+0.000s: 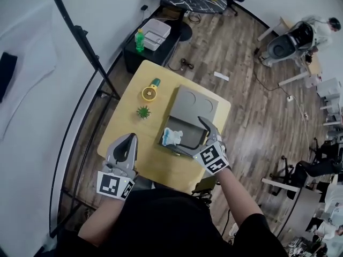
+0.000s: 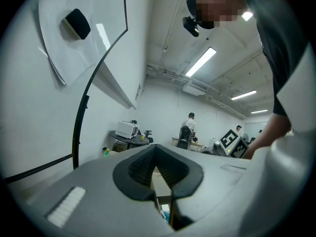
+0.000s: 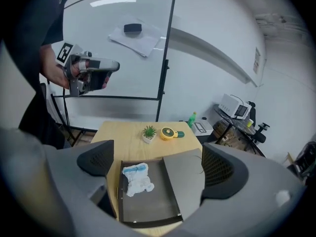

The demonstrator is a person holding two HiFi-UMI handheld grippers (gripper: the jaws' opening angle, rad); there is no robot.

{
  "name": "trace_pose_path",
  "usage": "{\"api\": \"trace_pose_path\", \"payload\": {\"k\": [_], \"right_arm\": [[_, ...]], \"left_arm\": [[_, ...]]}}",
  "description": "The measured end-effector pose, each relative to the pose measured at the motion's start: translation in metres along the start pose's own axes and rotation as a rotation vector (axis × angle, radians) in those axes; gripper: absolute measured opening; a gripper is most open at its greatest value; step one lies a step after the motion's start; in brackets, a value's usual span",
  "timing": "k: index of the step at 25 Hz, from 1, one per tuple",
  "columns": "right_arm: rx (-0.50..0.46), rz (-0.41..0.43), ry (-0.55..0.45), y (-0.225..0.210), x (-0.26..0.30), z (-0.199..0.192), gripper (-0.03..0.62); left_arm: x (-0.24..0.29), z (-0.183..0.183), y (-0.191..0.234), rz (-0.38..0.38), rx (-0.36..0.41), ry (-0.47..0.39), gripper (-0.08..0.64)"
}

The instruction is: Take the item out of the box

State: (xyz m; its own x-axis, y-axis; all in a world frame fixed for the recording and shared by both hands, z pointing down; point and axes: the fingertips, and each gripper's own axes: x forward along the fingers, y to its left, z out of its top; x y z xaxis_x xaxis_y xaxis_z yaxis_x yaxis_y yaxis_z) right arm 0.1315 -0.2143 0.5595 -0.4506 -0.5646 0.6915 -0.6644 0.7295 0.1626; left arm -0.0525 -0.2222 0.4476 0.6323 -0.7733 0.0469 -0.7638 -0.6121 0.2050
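Item [image 3: 137, 178] lies in open box [image 3: 153, 204], lid [image 3: 183, 177] alongside, plant [image 3: 149, 132] and fan [image 3: 169, 133] beyond.

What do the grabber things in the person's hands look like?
The left gripper and right gripper are grey claws with two pointed jaws and black ribbed pads. Each has a white cube with black square markers. The person wears a black short-sleeved top.

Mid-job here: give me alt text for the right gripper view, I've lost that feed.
The right gripper, jaws wide apart and empty, faces an open box on a wooden table, with a crumpled white-and-blue item lying in its far left corner. The lid lies open to the right; a small plant and a yellow fan sit behind.
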Motion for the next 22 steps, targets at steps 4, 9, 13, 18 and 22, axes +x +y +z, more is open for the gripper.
{"api": "trace_pose_path", "payload": {"k": [4,9,13,18,22], "right_arm": [[-0.062,0.074,0.091,0.005,0.032,-0.019,0.568],[-0.116,0.173,0.210,0.020,0.064,-0.048,0.557],[-0.150,0.220,0.273,0.028,0.082,-0.067,0.546],[-0.202,0.277,0.342,0.044,0.098,-0.091,0.505],[-0.211,0.301,0.388,0.050,0.108,-0.109,0.482]], "left_arm": [[0.000,-0.005,0.005,0.021,-0.007,0.009,0.000],[0.001,-0.012,0.004,0.028,-0.013,0.021,0.000],[0.003,-0.018,0.003,0.030,-0.019,0.032,0.000],[0.002,-0.025,0.002,0.035,-0.021,0.043,0.000],[-0.002,-0.028,0.002,0.046,-0.019,0.053,0.000]]}}
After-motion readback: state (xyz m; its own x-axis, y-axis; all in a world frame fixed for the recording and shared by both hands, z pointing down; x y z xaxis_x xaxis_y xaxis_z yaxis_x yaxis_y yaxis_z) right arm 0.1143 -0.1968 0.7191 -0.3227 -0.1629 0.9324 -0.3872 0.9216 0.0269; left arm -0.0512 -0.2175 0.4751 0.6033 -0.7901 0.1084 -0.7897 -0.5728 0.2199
